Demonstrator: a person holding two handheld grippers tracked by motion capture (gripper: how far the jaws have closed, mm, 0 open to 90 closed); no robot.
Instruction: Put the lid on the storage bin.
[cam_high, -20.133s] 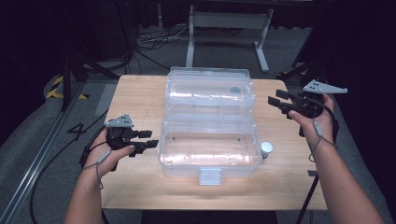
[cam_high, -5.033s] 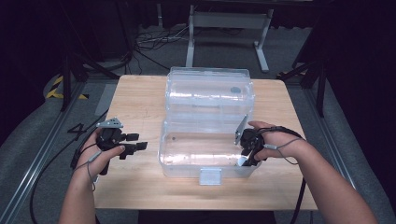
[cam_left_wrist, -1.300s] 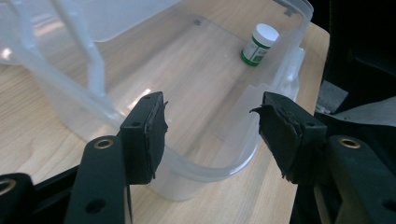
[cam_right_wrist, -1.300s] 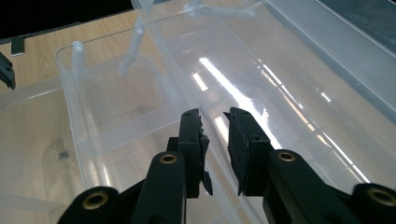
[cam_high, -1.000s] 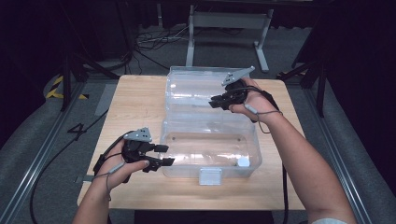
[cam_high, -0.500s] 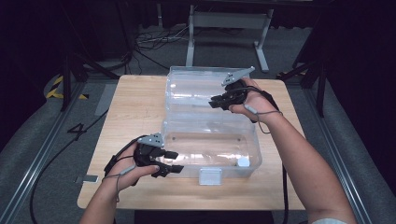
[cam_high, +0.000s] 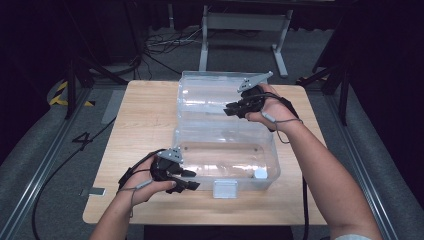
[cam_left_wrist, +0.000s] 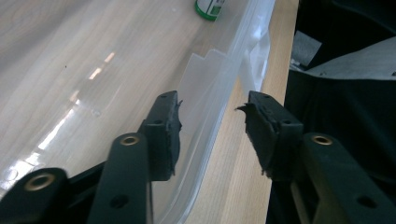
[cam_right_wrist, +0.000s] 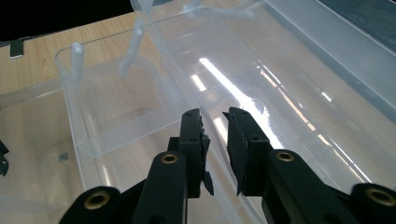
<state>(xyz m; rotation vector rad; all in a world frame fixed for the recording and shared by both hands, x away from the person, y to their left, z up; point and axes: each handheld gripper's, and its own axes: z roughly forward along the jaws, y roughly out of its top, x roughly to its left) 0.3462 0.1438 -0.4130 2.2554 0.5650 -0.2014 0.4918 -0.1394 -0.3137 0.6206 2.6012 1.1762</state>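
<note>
Wooden table, dark room; left gripper straddling clear box front wall, jaws just closing, not yet pressing; right gripper narrowly parted over lid edge, grip unclear; next likely: clamp, steady box.

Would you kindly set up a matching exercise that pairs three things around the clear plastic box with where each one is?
Things:
1. small white-capped cylinder
2. right tool
3. square clear front latch

Places:
A. outside the clear plastic box's near wall
B. over the open clear lid
C. inside the box, near right corner

Pairs: 1-C, 2-B, 3-A
</note>
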